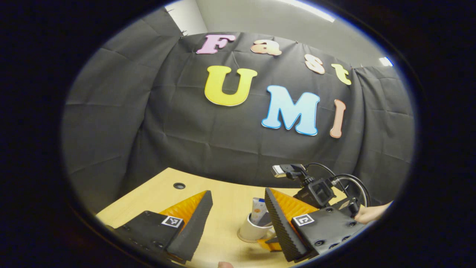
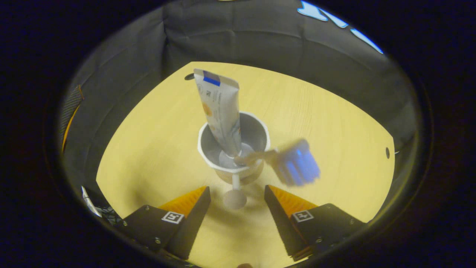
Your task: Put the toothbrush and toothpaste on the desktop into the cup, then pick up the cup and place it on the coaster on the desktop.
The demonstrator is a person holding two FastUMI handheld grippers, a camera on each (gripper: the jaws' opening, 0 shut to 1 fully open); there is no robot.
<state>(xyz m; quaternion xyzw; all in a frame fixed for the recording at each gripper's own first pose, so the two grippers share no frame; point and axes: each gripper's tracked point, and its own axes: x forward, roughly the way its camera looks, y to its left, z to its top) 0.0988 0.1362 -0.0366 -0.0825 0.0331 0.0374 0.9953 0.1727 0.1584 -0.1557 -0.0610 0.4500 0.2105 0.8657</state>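
Right gripper jaws wide open, holding nothing, just above the cup on the desk. Toothpaste stands tilted inside; toothbrush, blurred, angles over the rim. Left gripper jaws also open, empty, well back.
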